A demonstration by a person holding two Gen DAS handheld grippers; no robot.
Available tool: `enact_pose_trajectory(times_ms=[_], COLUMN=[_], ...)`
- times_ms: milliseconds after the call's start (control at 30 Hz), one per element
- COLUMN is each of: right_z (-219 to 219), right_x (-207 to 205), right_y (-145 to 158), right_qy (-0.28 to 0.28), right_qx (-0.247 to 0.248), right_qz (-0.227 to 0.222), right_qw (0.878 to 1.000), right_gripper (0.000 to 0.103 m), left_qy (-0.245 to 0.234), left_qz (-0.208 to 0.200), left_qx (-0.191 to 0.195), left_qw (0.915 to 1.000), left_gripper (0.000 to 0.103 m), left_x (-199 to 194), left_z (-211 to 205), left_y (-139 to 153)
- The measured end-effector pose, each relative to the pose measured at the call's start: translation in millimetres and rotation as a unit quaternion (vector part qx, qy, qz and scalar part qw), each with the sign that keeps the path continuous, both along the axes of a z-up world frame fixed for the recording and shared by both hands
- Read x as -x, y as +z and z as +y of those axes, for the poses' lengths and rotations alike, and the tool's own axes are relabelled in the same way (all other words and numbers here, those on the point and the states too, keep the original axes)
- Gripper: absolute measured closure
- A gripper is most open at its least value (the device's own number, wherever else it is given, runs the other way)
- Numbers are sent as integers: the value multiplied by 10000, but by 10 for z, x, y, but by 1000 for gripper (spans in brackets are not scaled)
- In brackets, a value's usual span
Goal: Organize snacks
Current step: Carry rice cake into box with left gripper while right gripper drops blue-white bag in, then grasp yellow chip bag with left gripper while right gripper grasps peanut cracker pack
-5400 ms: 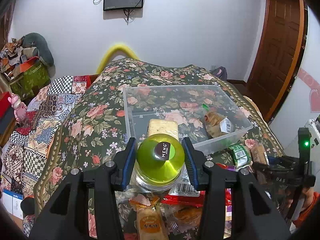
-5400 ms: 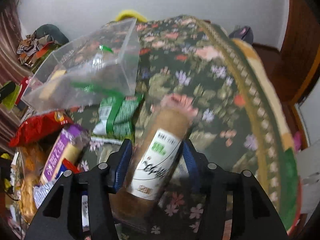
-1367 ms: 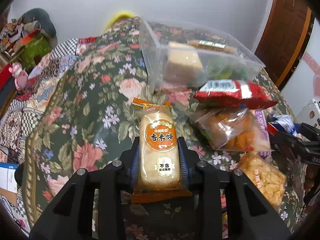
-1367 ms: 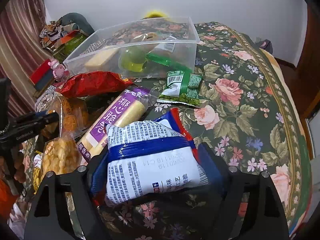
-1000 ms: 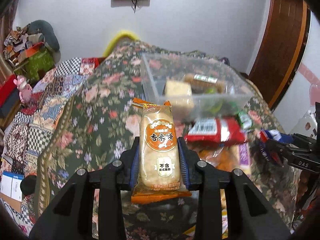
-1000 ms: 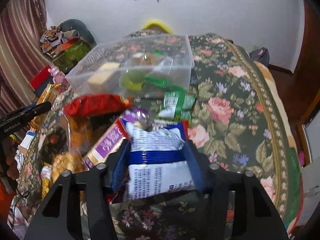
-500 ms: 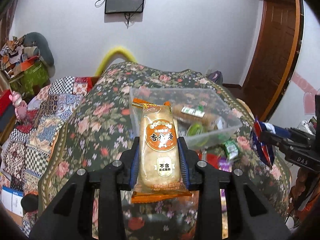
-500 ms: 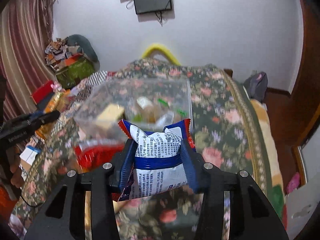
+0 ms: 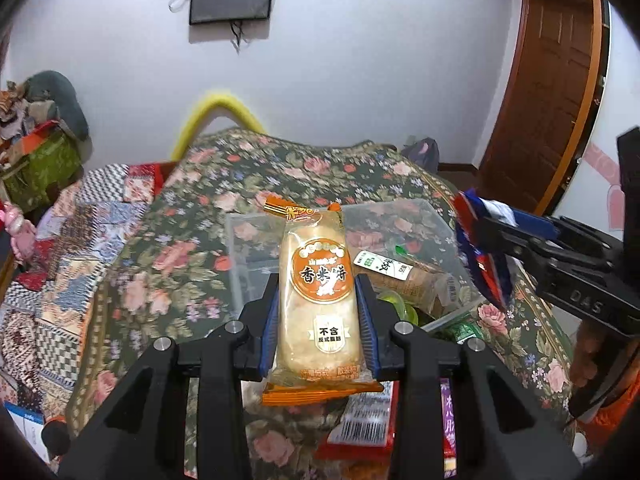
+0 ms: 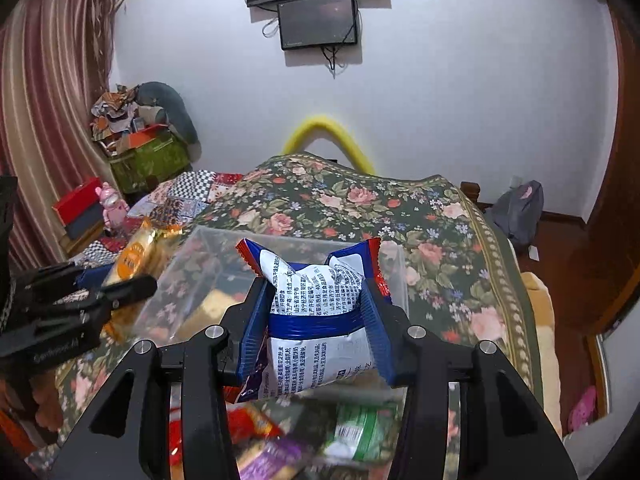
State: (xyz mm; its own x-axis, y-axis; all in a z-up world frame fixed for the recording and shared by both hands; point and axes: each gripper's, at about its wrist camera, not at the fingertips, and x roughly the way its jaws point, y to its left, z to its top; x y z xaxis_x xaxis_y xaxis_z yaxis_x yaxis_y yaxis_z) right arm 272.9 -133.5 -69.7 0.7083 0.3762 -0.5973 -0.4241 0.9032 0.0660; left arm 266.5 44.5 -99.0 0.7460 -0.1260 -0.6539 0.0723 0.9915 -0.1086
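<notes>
A bed under a dark floral bedspread (image 10: 432, 216) carried 1 clear plastic bin (image 9: 436, 220). Against its near wall lay loose snack packets: a green one (image 10: 360, 436), a red one (image 9: 360, 428) and a purple one (image 9: 448, 424).

I saw a floral bedspread (image 10: 420, 216) over the bed | a patchwork quilt (image 9: 76, 240) beside it on the left | a yellow arch (image 10: 332, 136) behind the bed | a dark screen (image 10: 318, 22) on the white wall | striped curtain (image 10: 44, 100) | wooden door (image 9: 548, 80) | pink toy (image 10: 112, 204) | grey bag (image 10: 520, 204) on the floor
</notes>
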Motion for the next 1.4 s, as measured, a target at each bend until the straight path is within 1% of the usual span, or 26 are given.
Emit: enact_pose_trajectory(times_ms=[167,400,567,633,700,900,967,1133,1300,1400], right_z=[72,155,190,179,173,123,91,11,-71,-129], right_x=[-234,-395,-380,-332,-257,95,231,598,965,1142], right_y=[-114,-252,-251,-210,-158,25,57,76,22,-37], right_qy=[-87,-70,-59,84,147,330,377,465,631,698], right_qx=[138,269,360,276,243,151,127,66,37,-17], right_qz=[144,376,399,435,409,252,240,218,281,396], right_qw=[9998,9989,9985,9986,9988,9990,9989,9987,9976,9968], right_gripper=[60,59,53,50,49,46,43,42,42,42], left_qy=[-17,-1,99,86,83,39,28,-8,-50,-39], left_qz=[158,347,436,490,488,267,193,109,203,241], left_qx=[-202,-183,-256,-183,-115,-101,-152,-202,-48,-47], left_qw=[9997,9992,9987,9986,9987,9996,9997,9997,9998,9997], left_gripper=[68,68,67,67,63,56,49,42,41,41], left_x=[-241,-466,-510,-504,-473,-212,-75,323,728,982], left_z=[-68,-52,-45,-27,-13,-11,-15,-5,42,47], left_y=[-164,-329,-394,-399,-371,-138,-55,81,100,70])
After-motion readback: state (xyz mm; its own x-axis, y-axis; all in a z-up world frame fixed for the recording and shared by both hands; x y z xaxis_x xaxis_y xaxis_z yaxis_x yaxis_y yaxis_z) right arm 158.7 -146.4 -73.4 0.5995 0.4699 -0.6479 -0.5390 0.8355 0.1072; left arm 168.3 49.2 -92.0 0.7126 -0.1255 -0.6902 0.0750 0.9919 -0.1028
